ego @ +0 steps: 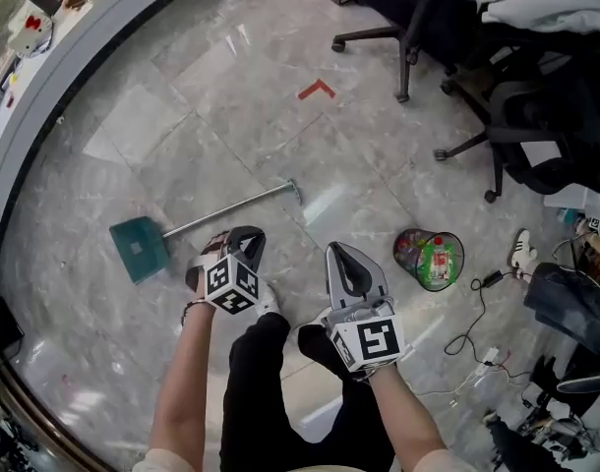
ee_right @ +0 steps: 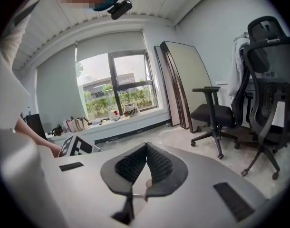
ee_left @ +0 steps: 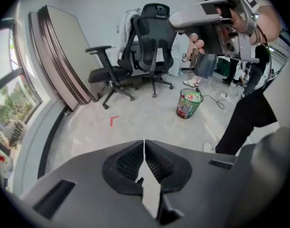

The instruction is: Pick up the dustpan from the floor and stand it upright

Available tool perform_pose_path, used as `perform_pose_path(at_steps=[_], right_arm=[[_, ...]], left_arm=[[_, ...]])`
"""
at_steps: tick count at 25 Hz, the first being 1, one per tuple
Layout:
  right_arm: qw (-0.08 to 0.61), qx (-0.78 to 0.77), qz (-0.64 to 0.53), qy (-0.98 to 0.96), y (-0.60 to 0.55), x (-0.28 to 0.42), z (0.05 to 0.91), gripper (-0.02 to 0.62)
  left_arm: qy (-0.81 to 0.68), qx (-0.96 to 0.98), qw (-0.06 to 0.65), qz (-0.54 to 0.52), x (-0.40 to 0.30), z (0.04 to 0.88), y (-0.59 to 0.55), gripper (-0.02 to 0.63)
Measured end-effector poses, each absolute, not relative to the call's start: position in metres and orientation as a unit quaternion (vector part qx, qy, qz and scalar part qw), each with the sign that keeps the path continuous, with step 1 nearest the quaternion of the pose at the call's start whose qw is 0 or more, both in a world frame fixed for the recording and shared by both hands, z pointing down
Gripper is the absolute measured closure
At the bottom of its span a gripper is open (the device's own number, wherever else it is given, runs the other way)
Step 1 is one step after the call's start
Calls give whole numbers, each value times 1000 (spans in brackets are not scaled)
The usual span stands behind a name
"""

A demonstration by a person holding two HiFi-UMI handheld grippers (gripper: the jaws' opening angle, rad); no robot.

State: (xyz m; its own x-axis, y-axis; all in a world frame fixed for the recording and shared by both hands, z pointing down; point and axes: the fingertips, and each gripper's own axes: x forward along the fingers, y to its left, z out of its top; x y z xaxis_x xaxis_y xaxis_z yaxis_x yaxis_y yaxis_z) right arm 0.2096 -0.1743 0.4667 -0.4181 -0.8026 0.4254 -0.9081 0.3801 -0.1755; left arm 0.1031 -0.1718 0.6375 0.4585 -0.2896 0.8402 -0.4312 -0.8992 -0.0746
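A teal dustpan [ego: 140,248] lies flat on the marble floor at the left of the head view. Its long metal handle [ego: 231,207] runs up and to the right along the floor. My left gripper [ego: 247,236] hovers just below that handle, right of the pan, with its jaws shut and nothing between them [ee_left: 144,145]. My right gripper [ego: 343,256] is further right, apart from the dustpan, and is also shut and empty [ee_right: 146,147]. Neither gripper view shows the dustpan.
A mesh waste bin [ego: 429,260] full of wrappers stands right of the right gripper. Black office chairs [ego: 408,18] crowd the upper right. A red tape mark [ego: 317,89] is on the floor beyond the handle. Cables [ego: 472,313] trail at the right, and a curved window ledge [ego: 44,87] bounds the left.
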Motion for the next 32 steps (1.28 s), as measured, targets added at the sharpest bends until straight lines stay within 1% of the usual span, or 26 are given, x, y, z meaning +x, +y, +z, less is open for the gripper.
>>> perform_pose_path(at_steps=[2, 7, 8, 9, 10, 14, 18, 21, 23, 28, 30, 32], right_arm=[[138, 518, 190, -822, -182, 210, 518, 577], [131, 511, 187, -829, -202, 212, 639, 577], [129, 509, 185, -831, -205, 211, 661, 577], [126, 508, 184, -832, -207, 210, 683, 577], [123, 508, 184, -832, -209, 208, 705, 577], [114, 511, 180, -833, -214, 200, 792, 577], [111, 516, 168, -832, -211, 203, 861, 577], [117, 526, 153, -828, -204, 209, 893, 577], [124, 533, 140, -825, -204, 213, 903, 577], [115, 559, 132, -810, -206, 232, 904, 577], [115, 565, 132, -806, -205, 238, 905, 577], [119, 567, 132, -804, -202, 239, 907, 577]], left_arm=[[-196, 844, 91, 491, 103, 699, -181, 594], [-156, 829, 97, 528, 109, 834, -207, 585], [-142, 827, 106, 533, 111, 859, -209, 544], [-127, 824, 115, 540, 112, 884, -210, 483], [-115, 819, 118, 550, 111, 909, -211, 459], [-105, 806, 66, 578, 107, 998, -231, 459], [-81, 800, 64, 591, 115, 1073, -243, 460], [-64, 795, 59, 600, 123, 1119, -253, 460], [-66, 794, 69, 600, 126, 1140, -262, 460], [-54, 782, 73, 617, 131, 1164, -266, 462], [-51, 777, 69, 623, 130, 1169, -264, 472], [-54, 774, 65, 628, 129, 1172, -266, 503]])
